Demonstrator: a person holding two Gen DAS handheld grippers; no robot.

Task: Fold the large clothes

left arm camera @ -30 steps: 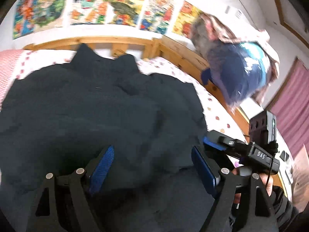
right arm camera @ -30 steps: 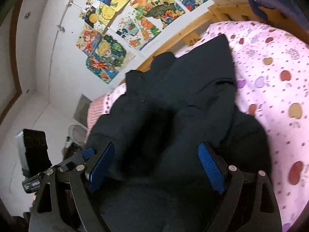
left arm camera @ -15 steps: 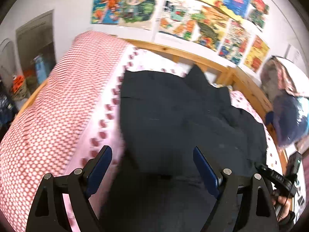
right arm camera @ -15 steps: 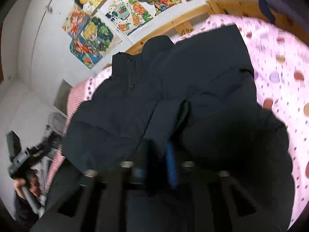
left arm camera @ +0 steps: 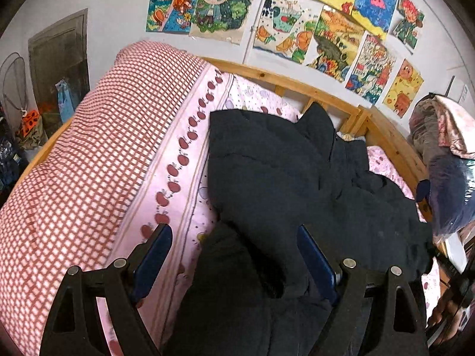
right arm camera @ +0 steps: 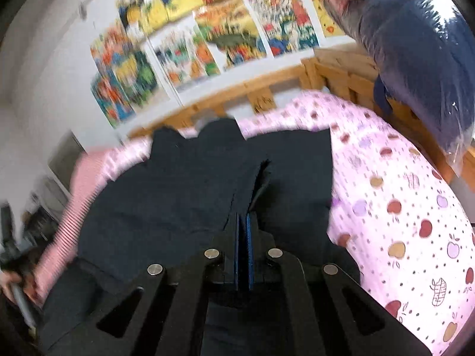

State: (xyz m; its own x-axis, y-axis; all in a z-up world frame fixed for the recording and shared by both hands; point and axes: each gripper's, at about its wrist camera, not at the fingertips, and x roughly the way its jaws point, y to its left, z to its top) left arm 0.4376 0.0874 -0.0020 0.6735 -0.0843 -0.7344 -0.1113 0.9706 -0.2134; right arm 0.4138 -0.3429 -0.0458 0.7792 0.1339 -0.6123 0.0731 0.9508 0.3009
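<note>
Jacket (right arm camera: 184, 190) | fold pinched in right tool (right arm camera: 243, 222) | left tool (left arm camera: 234, 255) spread above

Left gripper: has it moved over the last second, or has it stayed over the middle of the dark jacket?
Yes. The left gripper, jaws open, has swung toward the jacket's left edge; the red checked quilt, earlier barely in view, now fills the view's left side.

Jacket (left arm camera: 282, 184) is plain black, bedsheet (right arm camera: 400, 207) is pale pink with little red, orange and purple apples, the folded quilt (left arm camera: 89, 154) is red-and-white check, and the gripper pads (left arm camera: 153, 262) are blue on black frames.
</note>
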